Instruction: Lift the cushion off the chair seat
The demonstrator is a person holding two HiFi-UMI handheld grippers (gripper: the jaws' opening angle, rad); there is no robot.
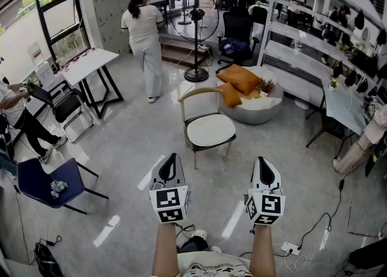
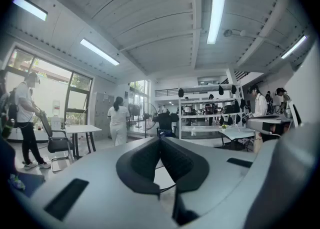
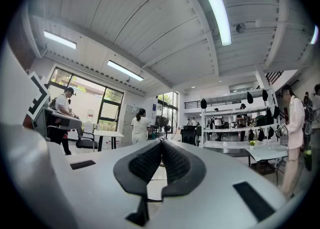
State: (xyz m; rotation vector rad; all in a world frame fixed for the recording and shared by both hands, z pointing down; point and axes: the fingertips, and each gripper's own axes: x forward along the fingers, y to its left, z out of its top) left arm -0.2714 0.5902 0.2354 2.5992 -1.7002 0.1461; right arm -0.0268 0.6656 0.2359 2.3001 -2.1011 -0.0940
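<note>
The white cushion (image 1: 210, 130) lies flat on the chair (image 1: 195, 95) seat, its longer side running left to right, while the left gripper (image 1: 171, 157) and right gripper (image 1: 262, 161), level and well short of it, are both closed and empty.

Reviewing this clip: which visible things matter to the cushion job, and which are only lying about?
Job in hand: white cushion; chair it rests on; left gripper and right gripper, both shut and empty.
Lying about: orange pillows; standing fan; blue chair; white table.
</note>
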